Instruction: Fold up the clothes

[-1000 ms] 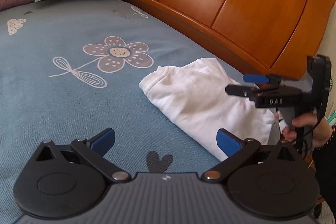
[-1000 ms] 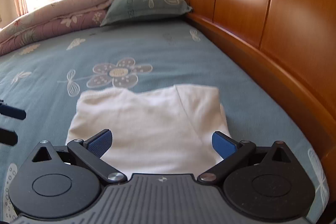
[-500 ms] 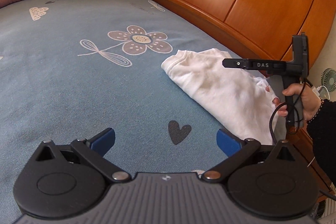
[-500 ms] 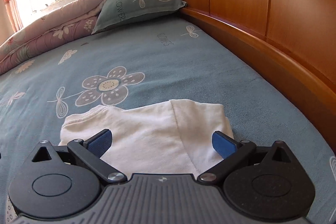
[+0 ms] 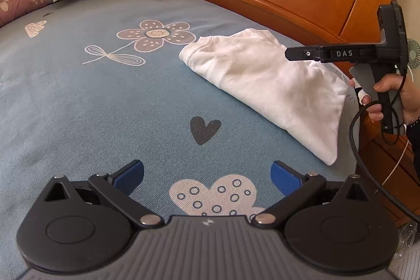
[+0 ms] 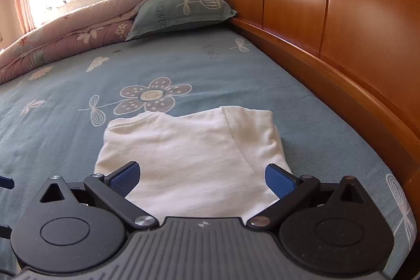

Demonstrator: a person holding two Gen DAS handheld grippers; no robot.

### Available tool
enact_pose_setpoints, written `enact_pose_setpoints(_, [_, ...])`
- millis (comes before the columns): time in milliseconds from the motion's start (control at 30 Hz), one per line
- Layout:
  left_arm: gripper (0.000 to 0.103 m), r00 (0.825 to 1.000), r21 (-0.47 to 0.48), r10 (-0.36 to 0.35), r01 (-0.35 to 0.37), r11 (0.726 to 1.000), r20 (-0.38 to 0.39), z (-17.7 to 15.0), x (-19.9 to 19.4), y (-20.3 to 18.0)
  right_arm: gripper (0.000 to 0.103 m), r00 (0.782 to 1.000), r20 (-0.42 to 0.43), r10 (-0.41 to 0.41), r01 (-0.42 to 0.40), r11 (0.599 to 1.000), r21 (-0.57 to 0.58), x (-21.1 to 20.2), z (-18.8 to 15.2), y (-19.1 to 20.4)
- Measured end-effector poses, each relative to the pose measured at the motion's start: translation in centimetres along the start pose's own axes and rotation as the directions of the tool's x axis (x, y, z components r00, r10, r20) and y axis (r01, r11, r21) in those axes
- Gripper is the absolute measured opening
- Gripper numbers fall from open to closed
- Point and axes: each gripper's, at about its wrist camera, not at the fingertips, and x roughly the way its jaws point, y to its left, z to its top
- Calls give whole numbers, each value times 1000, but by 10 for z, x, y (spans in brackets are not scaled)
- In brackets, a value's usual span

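Your shirt point(image 6: 194, 148) lies folded compact on the bed point(image 5: 78, 96) by the headboard point(image 6: 341, 30); likely little remains. Both tongs, left point(image 5: 207, 172) and right point(image 6: 200, 176), gape, holding nothing.

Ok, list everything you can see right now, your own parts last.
shirt: one, white, folded, on the sheet near the headboard
sheet: one, blue with flower, heart and cloud prints, covers the bed
pillow: one, grey-green, far end of the bed
quilt: one, pink and beige, folded beside the pillow
headboard: one, orange-brown wood, along the bed
left gripper: jaws open, empty
right gripper: jaws open, above the shirt
hand: one, holds the right gripper
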Motion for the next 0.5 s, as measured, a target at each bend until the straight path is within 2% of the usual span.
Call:
enact_pose_setpoints(167, [102, 1000, 10, -6, 6, 1000, 17, -4, -13, -10, 103, 999, -36, 21, -22, 999, -32, -3, -9, 26])
enact_pose_setpoints(333, [102, 1000, 16, 13, -13, 1000, 25, -11, -27, -14, 103, 995, -100, -11, 4, 998, -69, 22, -25, 40])
enact_pose_setpoints(500, [102, 993, 80, 95, -100, 992, 68, -17, -46, -20, 103, 998, -58, 25, -26, 999, -22, 1, -20, 49])
